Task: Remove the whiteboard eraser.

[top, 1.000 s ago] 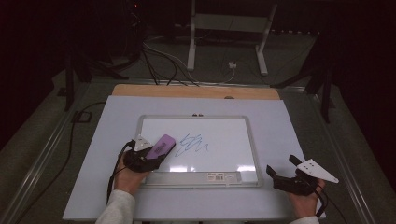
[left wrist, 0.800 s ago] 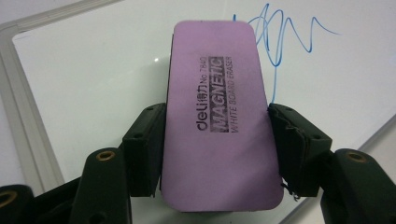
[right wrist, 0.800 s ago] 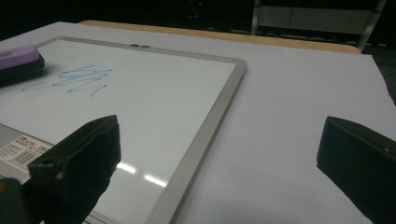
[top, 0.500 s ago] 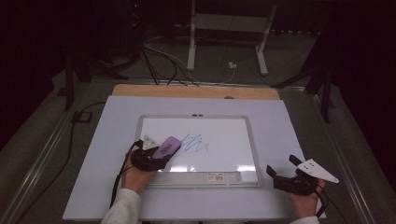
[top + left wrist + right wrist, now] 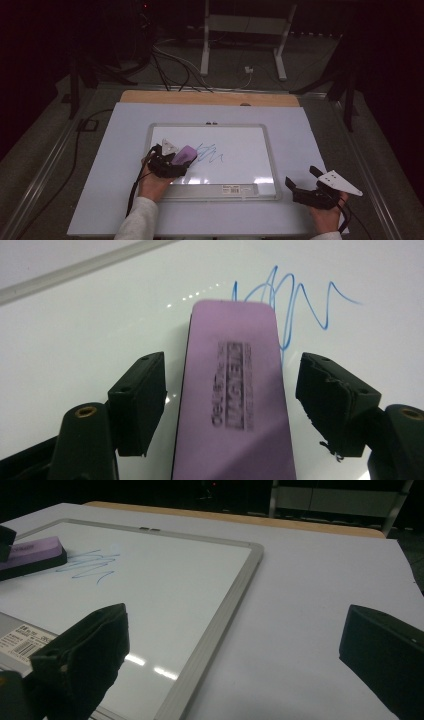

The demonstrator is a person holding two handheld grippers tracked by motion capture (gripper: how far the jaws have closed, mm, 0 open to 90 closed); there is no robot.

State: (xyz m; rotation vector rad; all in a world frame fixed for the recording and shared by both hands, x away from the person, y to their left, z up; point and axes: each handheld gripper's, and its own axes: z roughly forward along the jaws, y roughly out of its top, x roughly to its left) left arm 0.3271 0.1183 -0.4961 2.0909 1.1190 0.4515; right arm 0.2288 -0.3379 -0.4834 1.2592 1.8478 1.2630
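Note:
A purple eraser (image 5: pixel 184 154) lies flat on the whiteboard (image 5: pixel 240 165), its far end at the left edge of a blue scribble (image 5: pixel 211 152). My left gripper (image 5: pixel 176 161) straddles the eraser (image 5: pixel 232 390). Its jaws have just been opening, and a gap shows on both sides between the pads and the eraser. The scribble (image 5: pixel 300 295) runs just past the eraser's tip. My right gripper (image 5: pixel 300 176) rests on the table mat beside the board's right front corner. It stands open wide (image 5: pixel 235 620) with nothing between its fingers.
The whiteboard's grey frame (image 5: pixel 220 625) lies on a pale mat (image 5: pixel 120 165) over a wooden table edge (image 5: pixel 210 97). A barcode label (image 5: pixel 239 189) sits on the front rail. Cables and a stand's legs (image 5: pixel 205 45) lie on the floor beyond.
My left hand has slid right along the board with the eraser, up to the scribble. Its jaws have come off the eraser's sides. The right hand has kept still.

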